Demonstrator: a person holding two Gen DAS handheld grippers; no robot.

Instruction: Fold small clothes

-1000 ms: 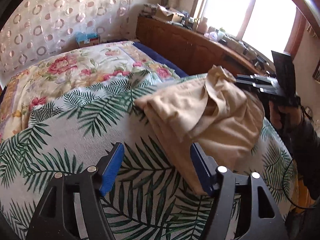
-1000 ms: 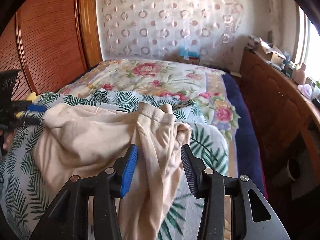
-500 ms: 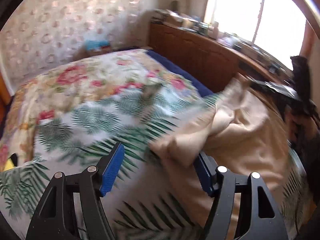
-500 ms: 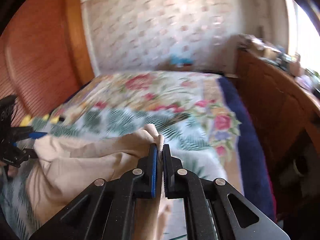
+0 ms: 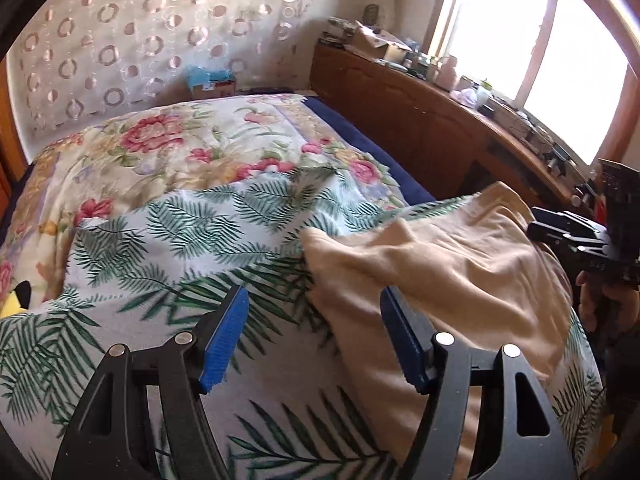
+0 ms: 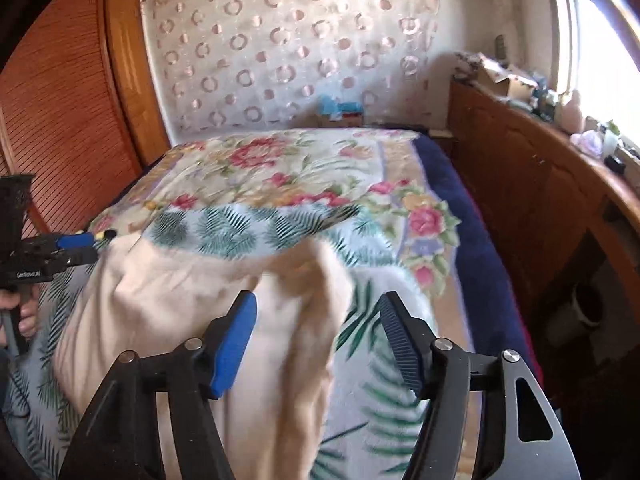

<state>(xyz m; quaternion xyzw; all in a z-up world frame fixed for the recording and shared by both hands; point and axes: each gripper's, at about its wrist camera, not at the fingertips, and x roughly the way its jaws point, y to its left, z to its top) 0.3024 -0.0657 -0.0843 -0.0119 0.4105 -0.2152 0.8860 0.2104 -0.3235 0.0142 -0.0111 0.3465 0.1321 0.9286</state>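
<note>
A beige garment (image 5: 448, 276) lies crumpled on the palm-leaf sheet (image 5: 168, 248) on the bed. In the left wrist view my left gripper (image 5: 312, 336) is open, its right finger at the garment's near left edge, holding nothing. In the right wrist view the garment (image 6: 180, 300) spreads left and a blurred fold of it hangs between the fingers of my right gripper (image 6: 316, 340), which is open. The right gripper also shows at the right edge of the left wrist view (image 5: 560, 232); the left gripper shows at the left edge of the right wrist view (image 6: 76, 246).
A floral quilt (image 5: 160, 148) covers the far part of the bed. A wooden cabinet (image 5: 420, 120) with clutter runs along the right under the window. A wooden wardrobe (image 6: 68, 120) stands on the left. A yellow toy (image 5: 14, 300) lies at the sheet's left edge.
My right gripper shut on a fold of the garment half a second ago and has now opened, letting it drop. My left gripper stayed open beside the garment's edge.
</note>
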